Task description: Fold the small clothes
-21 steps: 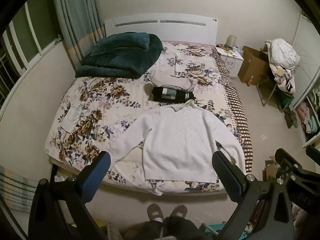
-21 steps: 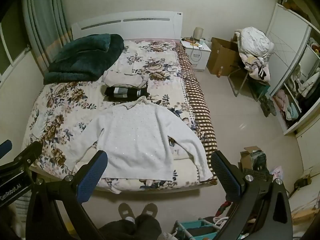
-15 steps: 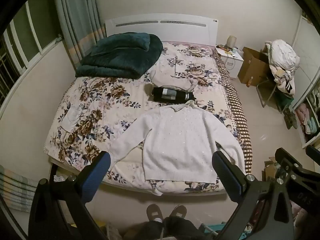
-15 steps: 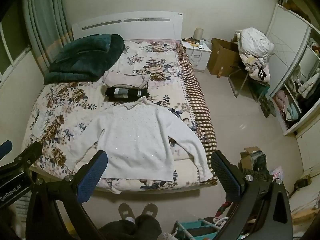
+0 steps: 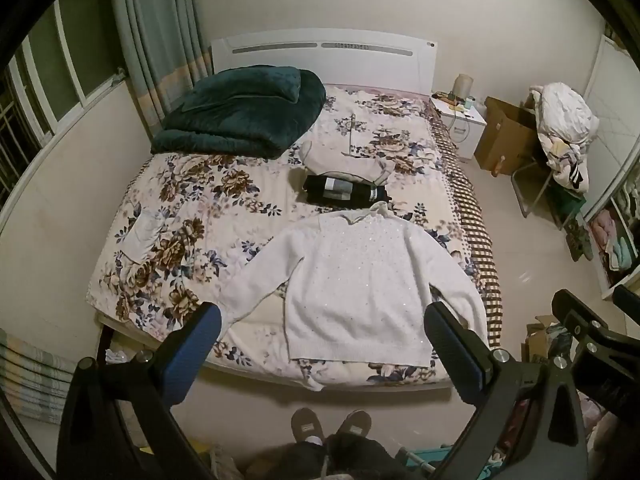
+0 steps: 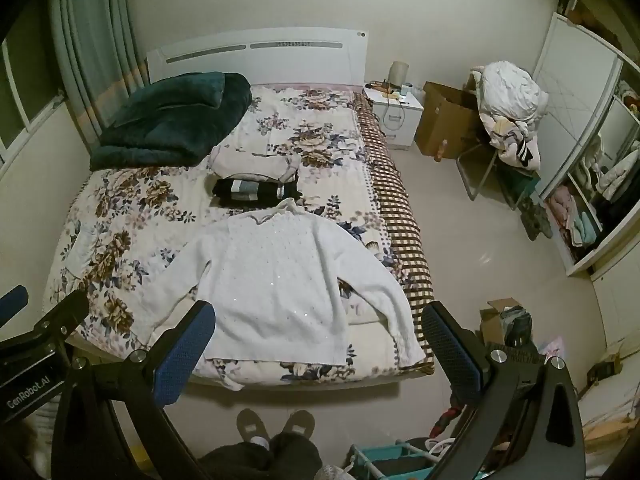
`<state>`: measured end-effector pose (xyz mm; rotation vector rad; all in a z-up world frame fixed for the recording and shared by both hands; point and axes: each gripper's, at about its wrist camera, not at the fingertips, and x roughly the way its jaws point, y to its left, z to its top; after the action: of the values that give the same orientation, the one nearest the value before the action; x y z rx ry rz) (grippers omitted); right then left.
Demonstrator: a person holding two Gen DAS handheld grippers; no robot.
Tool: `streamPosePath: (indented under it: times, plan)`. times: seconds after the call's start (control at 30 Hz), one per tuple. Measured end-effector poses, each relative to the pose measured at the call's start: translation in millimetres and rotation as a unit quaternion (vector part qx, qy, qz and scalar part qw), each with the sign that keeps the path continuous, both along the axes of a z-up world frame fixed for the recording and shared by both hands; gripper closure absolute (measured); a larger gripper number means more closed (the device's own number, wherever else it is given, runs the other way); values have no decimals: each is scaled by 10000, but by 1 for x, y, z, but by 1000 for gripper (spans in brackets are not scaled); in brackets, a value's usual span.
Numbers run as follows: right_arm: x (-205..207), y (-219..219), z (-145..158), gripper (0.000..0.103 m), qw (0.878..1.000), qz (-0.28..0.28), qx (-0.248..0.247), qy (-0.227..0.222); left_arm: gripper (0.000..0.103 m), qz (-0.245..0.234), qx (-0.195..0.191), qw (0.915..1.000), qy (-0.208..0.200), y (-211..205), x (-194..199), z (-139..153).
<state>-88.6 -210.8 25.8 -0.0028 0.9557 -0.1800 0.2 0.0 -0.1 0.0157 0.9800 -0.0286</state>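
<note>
Bed [image 5: 168, 216] unchanged from a moment ago: sweater [image 5: 360, 280] flat, unfolded, both grippers' jaws spread wide and empty above it, folding not started.

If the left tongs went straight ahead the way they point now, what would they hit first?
Most likely the white sweater spread flat on the bed. The left tongs are open, well above it, with nothing between; depth is uncertain in this fisheye view.

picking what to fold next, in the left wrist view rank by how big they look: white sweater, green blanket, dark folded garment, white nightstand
1. white sweater, though it lies nearest the camera
2. green blanket, not much smaller, farther back
3. dark folded garment
4. white nightstand, about the same, so unsure
</note>
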Motion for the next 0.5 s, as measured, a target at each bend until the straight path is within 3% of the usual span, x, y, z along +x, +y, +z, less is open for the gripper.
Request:
streamPosePath:
  times: [0.5]
  plan:
    - [-4,0,0,0,10000,-1,-15,-33,0,1,-21,10000,-27,0,0,0]
